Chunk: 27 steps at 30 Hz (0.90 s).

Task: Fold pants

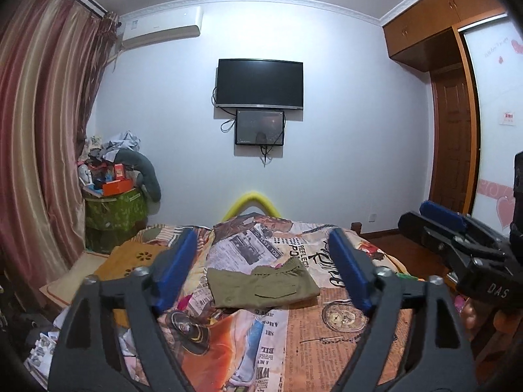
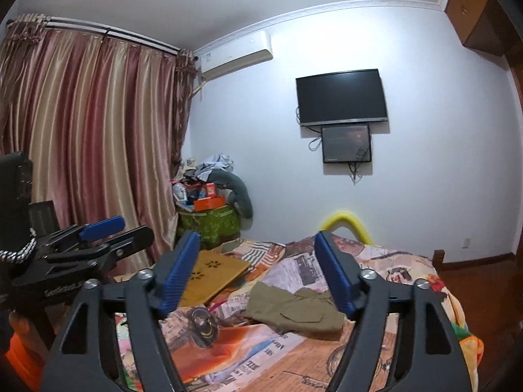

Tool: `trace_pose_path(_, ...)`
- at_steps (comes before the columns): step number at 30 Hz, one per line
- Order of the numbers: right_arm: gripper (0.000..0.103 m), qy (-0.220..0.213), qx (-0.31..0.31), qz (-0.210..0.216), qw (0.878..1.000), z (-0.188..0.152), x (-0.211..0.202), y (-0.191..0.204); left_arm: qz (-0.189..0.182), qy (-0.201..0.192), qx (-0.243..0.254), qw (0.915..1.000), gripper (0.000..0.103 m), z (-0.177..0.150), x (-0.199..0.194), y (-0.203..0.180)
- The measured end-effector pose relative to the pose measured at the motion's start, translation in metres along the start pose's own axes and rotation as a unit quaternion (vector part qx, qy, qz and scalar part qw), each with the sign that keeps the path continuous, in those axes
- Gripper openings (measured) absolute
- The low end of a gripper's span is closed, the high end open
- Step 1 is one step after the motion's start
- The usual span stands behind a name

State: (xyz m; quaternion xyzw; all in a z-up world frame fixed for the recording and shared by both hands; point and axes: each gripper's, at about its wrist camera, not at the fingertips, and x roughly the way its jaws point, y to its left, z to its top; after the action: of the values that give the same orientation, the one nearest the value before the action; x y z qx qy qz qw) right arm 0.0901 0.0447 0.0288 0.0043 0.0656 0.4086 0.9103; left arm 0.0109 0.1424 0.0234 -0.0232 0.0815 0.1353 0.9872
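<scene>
Olive-green pants [image 1: 263, 284] lie folded into a compact rectangle on the newspaper-print bedspread [image 1: 333, 336], a flap pocket facing up. My left gripper [image 1: 263, 254] hovers above and short of them, blue pads spread wide, nothing between them. The right gripper [image 1: 438, 225] shows at the right edge of the left wrist view, held by a hand. In the right wrist view the pants [image 2: 294, 310] lie ahead and below my right gripper [image 2: 256, 261], which is open and empty. The left gripper [image 2: 111, 228] appears at the left there, also apart from the cloth.
A yellow mat [image 2: 212, 274] lies on the bed's left side. A green bin piled with boxes and clothes [image 2: 212, 209] stands in the corner by the striped curtains [image 2: 88, 150]. A TV [image 1: 260, 83] hangs on the far wall. A wooden wardrobe [image 1: 454, 124] is at right.
</scene>
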Motion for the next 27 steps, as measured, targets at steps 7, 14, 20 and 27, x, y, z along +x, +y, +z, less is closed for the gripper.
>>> trace_pose_path(7, 0.103, 0.003, 0.007, -0.031, 0.999, -0.009, -0.016, 0.001, 0.005, 0.0, 0.001, 1.0, 0.103, -0.007, -0.004, 0.001)
trace_pose_path(14, 0.103, 0.005, 0.009, -0.044, 0.999, -0.014, -0.023, 0.0, 0.005, 0.016, -0.011, 0.9998, 0.103, -0.012, 0.0, 0.003)
trace_pose_path(20, 0.103, 0.006, 0.01, -0.046, 0.999, -0.015, -0.026, 0.0, 0.007, 0.019, -0.012, 0.9997, 0.103, -0.015, 0.0, 0.005)
trace_pose_path(27, 0.103, 0.009, 0.005, -0.047, 0.999, -0.014, -0.027, 0.002, 0.007, 0.022, -0.011, 0.9997, 0.103, -0.015, 0.0, 0.003)
